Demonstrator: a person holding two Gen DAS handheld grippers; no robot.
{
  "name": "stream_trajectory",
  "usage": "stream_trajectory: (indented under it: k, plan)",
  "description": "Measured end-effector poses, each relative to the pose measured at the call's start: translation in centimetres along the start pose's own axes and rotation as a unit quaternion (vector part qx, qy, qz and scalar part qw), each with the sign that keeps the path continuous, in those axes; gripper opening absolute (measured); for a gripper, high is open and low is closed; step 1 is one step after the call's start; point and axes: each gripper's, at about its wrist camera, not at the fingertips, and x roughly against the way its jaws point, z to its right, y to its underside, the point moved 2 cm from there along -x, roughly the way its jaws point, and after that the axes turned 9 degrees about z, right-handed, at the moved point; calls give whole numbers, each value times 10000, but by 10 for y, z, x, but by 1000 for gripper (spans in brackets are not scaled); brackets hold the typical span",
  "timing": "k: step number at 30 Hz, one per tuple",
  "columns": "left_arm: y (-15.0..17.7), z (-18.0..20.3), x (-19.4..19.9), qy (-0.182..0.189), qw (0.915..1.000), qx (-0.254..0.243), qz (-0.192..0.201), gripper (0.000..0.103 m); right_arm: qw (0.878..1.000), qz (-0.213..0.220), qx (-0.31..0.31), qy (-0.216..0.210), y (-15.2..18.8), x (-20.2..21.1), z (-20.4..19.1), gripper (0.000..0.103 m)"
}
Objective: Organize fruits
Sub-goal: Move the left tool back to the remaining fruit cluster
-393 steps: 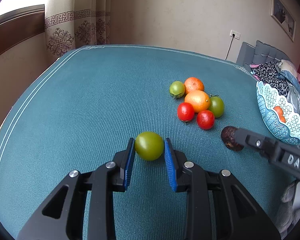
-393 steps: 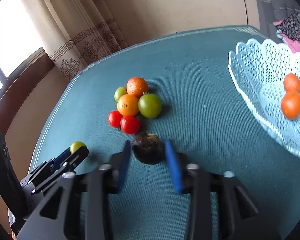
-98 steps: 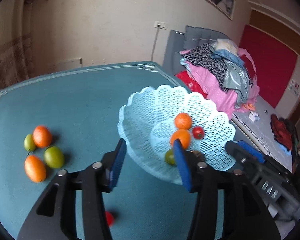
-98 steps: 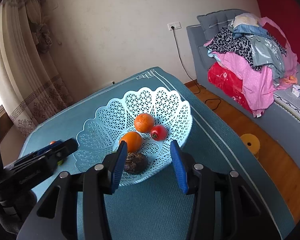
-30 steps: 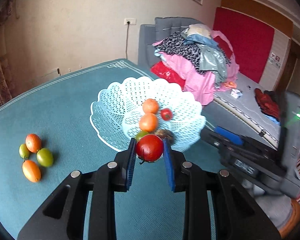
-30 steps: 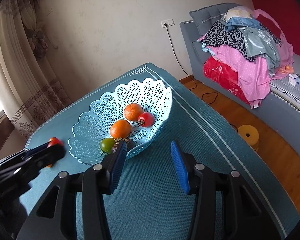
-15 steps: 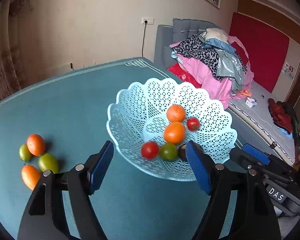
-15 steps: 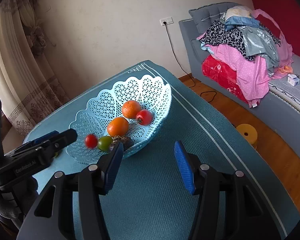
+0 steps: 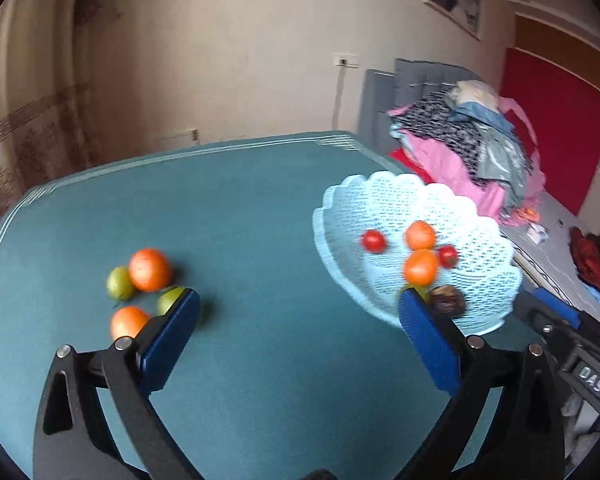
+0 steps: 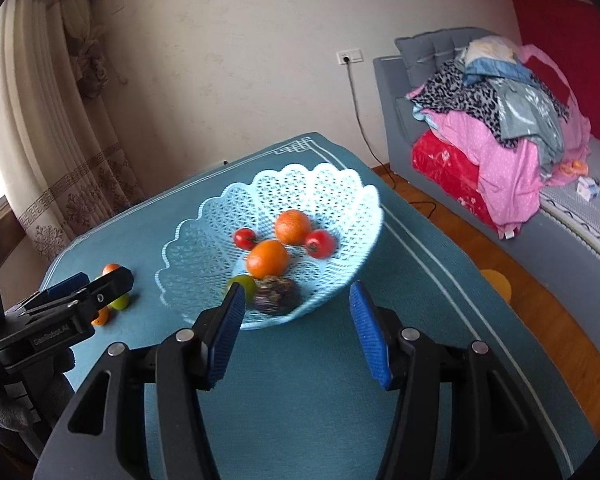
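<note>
A pale blue lattice basket (image 9: 388,196) (image 10: 332,184) stands on the teal table and holds two oranges (image 9: 420,266), two red tomatoes (image 9: 373,240), a green fruit (image 10: 244,284) and a dark fruit (image 10: 278,294). Left of it on the table lie two oranges (image 9: 149,269) and two green fruits (image 9: 119,283). My left gripper (image 9: 296,322) is wide open and empty above the table between the loose fruits and the basket. My right gripper (image 10: 296,318) is open and empty just in front of the basket.
The teal table (image 9: 228,208) has a white striped border; its right edge (image 10: 440,248) drops to a wooden floor. A grey sofa piled with clothes (image 10: 500,112) stands to the right. A curtain (image 10: 48,128) hangs behind the table at left.
My left gripper has released the red tomato into the basket, opened wide and swung left toward the loose fruits. My right gripper stays open near the basket.
</note>
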Motion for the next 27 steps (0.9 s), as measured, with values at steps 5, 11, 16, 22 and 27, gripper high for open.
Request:
stream_trajectory:
  k: [5, 11, 16, 22, 27]
  plan:
    - [8, -31, 3, -317, 9993, 205, -81, 100, 9998, -52, 138, -124, 2, 0, -19, 55]
    - [13, -67, 10, -651, 9973, 343, -67, 101, 9991, -87, 324, -270, 5, 1, -41, 55]
    - [18, -89, 9, -853, 9955, 410, -99, 101, 9978, -190, 472, -425, 11, 0, -61, 55]
    - [27, -106, -2, -913, 9945, 466, -238, 101, 9950, -410, 652, -633, 23, -4, -86, 55]
    - [29, -111, -12, -867, 9948, 388, -360, 95, 9925, -574, 781, -746, 32, -6, -102, 55]
